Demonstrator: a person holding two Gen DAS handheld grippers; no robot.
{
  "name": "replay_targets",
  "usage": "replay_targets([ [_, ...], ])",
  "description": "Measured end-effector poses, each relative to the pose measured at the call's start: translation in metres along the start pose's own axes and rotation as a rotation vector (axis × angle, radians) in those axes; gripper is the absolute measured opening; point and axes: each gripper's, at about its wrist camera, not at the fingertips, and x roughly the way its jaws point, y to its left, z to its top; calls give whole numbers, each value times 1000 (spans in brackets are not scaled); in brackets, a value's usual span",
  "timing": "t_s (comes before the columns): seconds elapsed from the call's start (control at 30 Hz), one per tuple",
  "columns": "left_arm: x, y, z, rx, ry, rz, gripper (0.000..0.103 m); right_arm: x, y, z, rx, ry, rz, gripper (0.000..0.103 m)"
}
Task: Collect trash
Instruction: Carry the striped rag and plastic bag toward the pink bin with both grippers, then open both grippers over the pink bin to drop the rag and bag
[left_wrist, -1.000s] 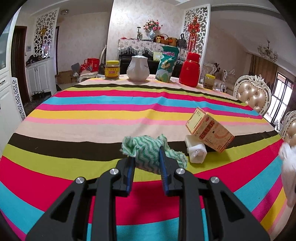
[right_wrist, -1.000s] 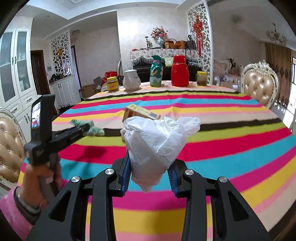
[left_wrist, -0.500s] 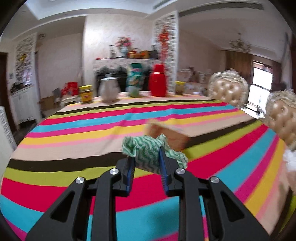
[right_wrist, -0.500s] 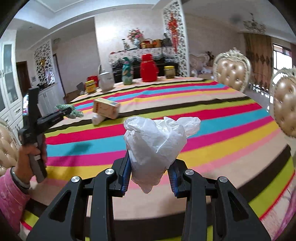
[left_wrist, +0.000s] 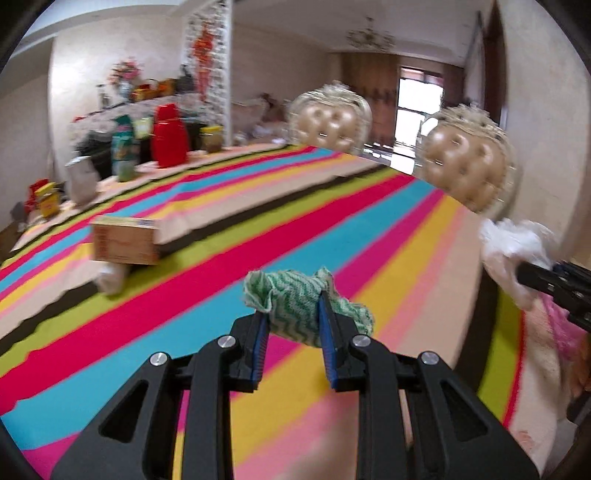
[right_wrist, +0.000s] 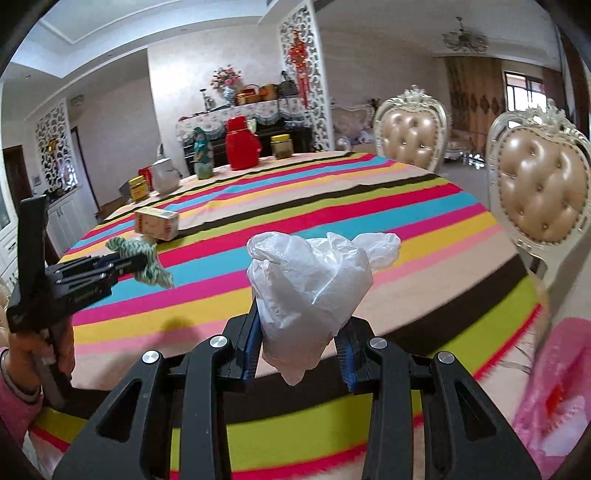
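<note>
My left gripper (left_wrist: 291, 317) is shut on a crumpled green-and-white cloth (left_wrist: 299, 299), held above the striped tablecloth (left_wrist: 184, 295). From the right wrist view the same cloth (right_wrist: 142, 260) shows at the left, in the left gripper (right_wrist: 133, 264). My right gripper (right_wrist: 299, 325) is shut on a crumpled white plastic bag (right_wrist: 314, 284) near the table's front edge; that bag (left_wrist: 513, 251) also appears at the far right of the left wrist view. A cardboard box (left_wrist: 123, 240) lies on the table with a small white carton (left_wrist: 110, 278) under it.
At the table's far end stand a red jug (right_wrist: 242, 144), a green packet (right_wrist: 202, 155), a white pitcher (right_wrist: 164, 177) and jars (right_wrist: 138, 188). Two padded chairs (right_wrist: 539, 188) stand at the right edge. A pink bag (right_wrist: 557, 398) is at the lower right. A hand (right_wrist: 37, 354) grips the left tool.
Both grippers have swung to the right along the table's near edge, each keeping its load. The box and carton now lie far to the left, and the chairs have come into view.
</note>
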Motion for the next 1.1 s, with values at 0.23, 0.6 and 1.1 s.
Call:
replay_targets([
  [0.23,16,-63,3,83,39,-114,25,-16,-39,-14,46,13,-61,35],
  [0.6,32,-153,8,189,68,-249,25,-49,-92,-33,110,12,-155,35],
  [1.1,28,-292,29,287,50,-515,25,-135,-183,-78,227,12,-408,36],
])
